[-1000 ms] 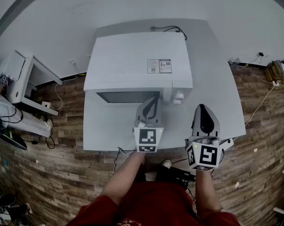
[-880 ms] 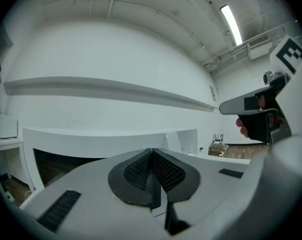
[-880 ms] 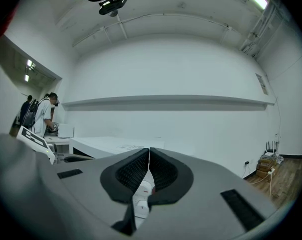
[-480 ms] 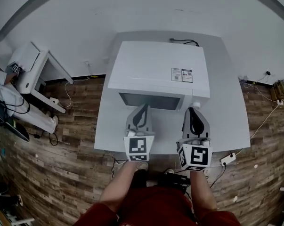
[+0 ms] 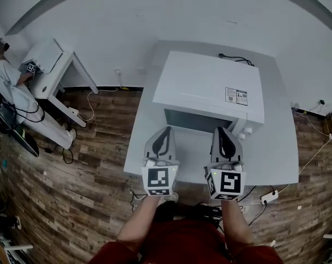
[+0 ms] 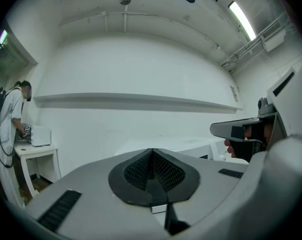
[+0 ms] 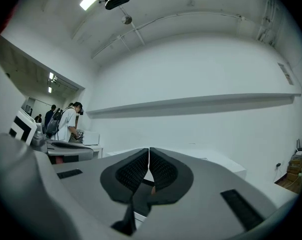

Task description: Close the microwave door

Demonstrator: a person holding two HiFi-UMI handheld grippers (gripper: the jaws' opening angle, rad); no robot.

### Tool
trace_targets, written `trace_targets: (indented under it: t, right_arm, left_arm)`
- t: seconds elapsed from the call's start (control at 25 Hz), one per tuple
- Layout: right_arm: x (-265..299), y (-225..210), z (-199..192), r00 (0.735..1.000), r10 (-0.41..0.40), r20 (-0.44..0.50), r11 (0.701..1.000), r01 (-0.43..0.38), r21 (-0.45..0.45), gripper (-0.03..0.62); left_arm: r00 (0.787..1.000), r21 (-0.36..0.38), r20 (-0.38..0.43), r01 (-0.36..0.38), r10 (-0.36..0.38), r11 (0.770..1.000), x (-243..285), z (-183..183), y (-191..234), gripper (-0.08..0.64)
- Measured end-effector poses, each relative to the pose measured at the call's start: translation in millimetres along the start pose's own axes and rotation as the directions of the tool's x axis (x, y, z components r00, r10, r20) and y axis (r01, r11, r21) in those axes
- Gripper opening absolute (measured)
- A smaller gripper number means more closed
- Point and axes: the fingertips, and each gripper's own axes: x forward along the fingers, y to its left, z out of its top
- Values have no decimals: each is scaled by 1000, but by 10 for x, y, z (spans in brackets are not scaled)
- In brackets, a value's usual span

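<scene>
The white microwave [image 5: 210,89] stands on a grey table [image 5: 276,164]. Its dark-windowed door [image 5: 199,121] lies flush with the front, and the knobs [image 5: 244,133] are at the right. My left gripper [image 5: 163,132] hovers over the table just before the door's left end, shut and empty. My right gripper [image 5: 221,131] is level with it before the door's right part, pads together with nothing between them. In the left gripper view the gripper [image 6: 152,151] points past the microwave [image 6: 191,145]. In the right gripper view the shut gripper [image 7: 148,151] faces a white wall.
A small white side table [image 5: 61,73] with a device stands at the far left, and a person [image 5: 6,92] is beside it. Cables and a power strip [image 5: 267,197] lie on the wooden floor by the table's near right corner.
My left gripper has drawn back from the microwave's front and moved left. The right gripper has come up level beside it. The door looks flush throughout.
</scene>
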Motion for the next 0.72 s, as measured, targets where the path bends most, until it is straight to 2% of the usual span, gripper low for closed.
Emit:
trace_targets:
  t: [0.72]
  right_arm:
    - [-11, -34, 85, 1000, -16, -9, 998, 15, -55, 28]
  left_arm:
    - [998, 0, 40, 49, -49, 999, 34, 142, -116, 28]
